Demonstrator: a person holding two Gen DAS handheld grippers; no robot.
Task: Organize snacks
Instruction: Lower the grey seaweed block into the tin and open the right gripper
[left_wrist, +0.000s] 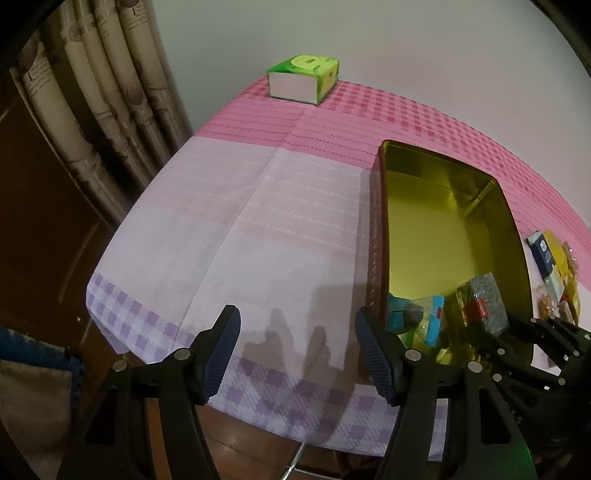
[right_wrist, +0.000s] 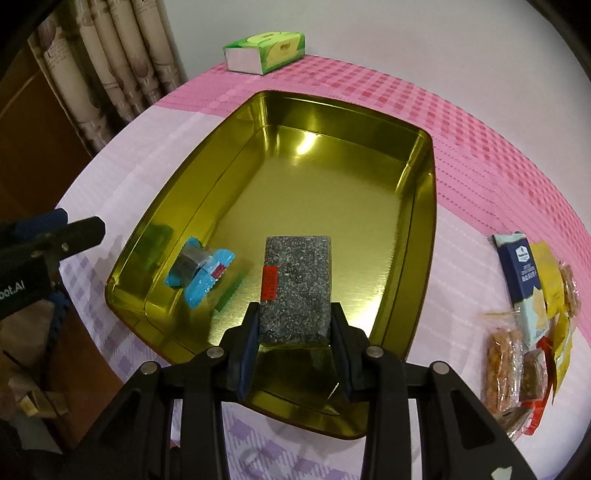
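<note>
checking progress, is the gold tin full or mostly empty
Mostly empty: the tin holds one blue snack; the grey snack sits in the right claw above it.

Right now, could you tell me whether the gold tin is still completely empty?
No, a blue-wrapped snack already lies inside the gold tin, and the right claw holds a grey speckled bar over it.

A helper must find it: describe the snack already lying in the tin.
On the pink checked tablecloth sits an open gold tin. In its near-left corner lies a small snack packet, bright blue with crimped edges, unlike the speckled grey bar held between the jaws.
</note>
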